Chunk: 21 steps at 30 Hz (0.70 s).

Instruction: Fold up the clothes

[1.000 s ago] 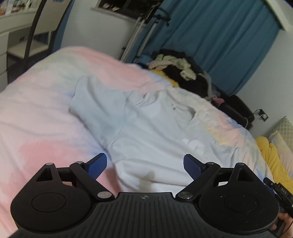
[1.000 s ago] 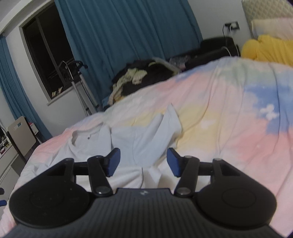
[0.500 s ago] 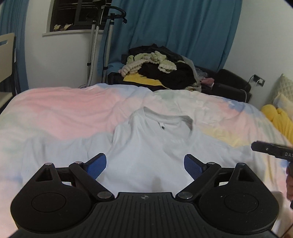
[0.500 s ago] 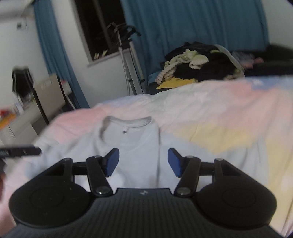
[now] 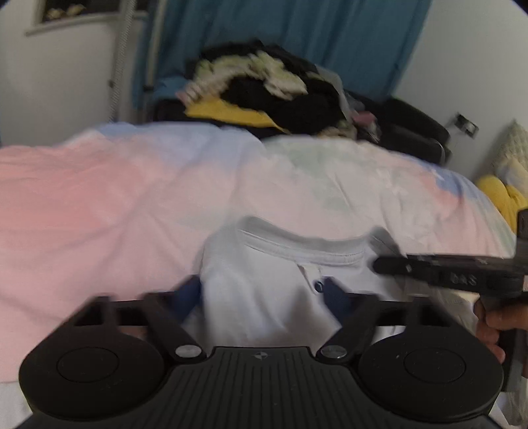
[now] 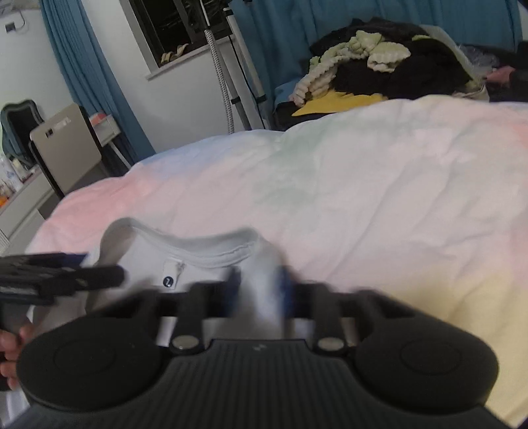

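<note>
On the bed [image 5: 99,204], seen from our left wrist, the pale shirt [image 5: 264,297] lies collar-up on the pastel duvet, its neckband toward the far edge. Our left gripper [image 5: 260,297] straddles the shirt's left shoulder with cloth between its blue pads [image 5: 333,293]; the jaws are closing, though blur keeps us from telling whether they press yet. Our right gripper [image 5: 379,264] reaches in from the right, its tip at the collar's right end. Beyond the bed sits a pile [image 5: 270,89] of dark and cream clothes before a blue curtain [image 5: 297,29]. From our right wrist, our right gripper [image 6: 260,293] is clenched on a bunched fold of the shirt [image 6: 198,260] just right of the collar. Our left gripper [image 6: 118,274] enters from the left, beside the neck label [image 6: 171,270].
</note>
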Tool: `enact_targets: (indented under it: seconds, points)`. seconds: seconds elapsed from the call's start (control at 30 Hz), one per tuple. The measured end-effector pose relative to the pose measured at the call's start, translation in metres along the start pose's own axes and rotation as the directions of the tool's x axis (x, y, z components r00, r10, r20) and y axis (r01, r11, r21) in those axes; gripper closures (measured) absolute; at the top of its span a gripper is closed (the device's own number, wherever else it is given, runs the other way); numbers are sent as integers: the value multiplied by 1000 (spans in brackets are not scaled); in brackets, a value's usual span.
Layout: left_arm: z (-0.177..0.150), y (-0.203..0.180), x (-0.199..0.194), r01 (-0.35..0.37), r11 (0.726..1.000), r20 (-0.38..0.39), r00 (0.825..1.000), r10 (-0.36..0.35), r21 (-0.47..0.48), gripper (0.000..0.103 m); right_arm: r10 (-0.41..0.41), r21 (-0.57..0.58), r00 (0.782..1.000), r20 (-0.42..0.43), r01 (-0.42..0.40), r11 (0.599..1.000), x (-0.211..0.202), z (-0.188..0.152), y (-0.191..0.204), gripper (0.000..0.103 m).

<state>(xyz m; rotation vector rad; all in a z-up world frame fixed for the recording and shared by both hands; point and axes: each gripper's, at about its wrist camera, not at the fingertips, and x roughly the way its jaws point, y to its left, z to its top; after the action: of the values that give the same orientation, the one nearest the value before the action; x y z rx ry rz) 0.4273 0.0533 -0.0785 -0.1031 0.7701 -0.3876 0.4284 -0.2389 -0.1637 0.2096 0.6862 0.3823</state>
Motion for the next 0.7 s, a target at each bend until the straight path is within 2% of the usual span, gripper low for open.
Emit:
enact_targets:
  seconds: [0.03,0.07,0.1,0.17,0.27,0.37,0.43,0.5,0.57,0.7]
  points:
    - [3,0,3,-3,1000,-12,1000,3,-1,84,2,2,1000,9,-2,1000,0,1,0,96]
    - [6,1,5,-5,1000,-24,1000,5,-3,93,3,4,1000,19,-3,1000,1,2,-1,96]
    - [13,5,0,0,1000,-13,1000,0,-25,95,3,5,1000,30,-3,1000,0,3,0,97]
    - [31,11,-19,-17,999,50,999,19,-44,96,-23,9,995,98,22,1000,-13,21,3,97]
    - [72,15,-49,-38,998,168,985,45,-42,96,-50,16,977,206,48,999,-27,60,4,97]
    - [105,19,-58,-69,997,265,961,75,-31,96,-79,-26,951,300,91,996,-27,100,8,97]
    - [122,22,-47,-108,994,312,944,110,-22,96,-98,-43,932,348,120,992,-13,119,8,97]
    - [130,31,-20,-132,990,320,937,139,-43,96,-116,-45,918,380,144,989,7,133,3,97]
    - [129,40,10,-148,987,303,940,159,-59,96,-139,-24,927,349,158,987,36,133,-6,96]
    - [111,58,61,-181,982,200,961,189,-59,95,-163,17,958,237,163,986,90,105,-34,95]
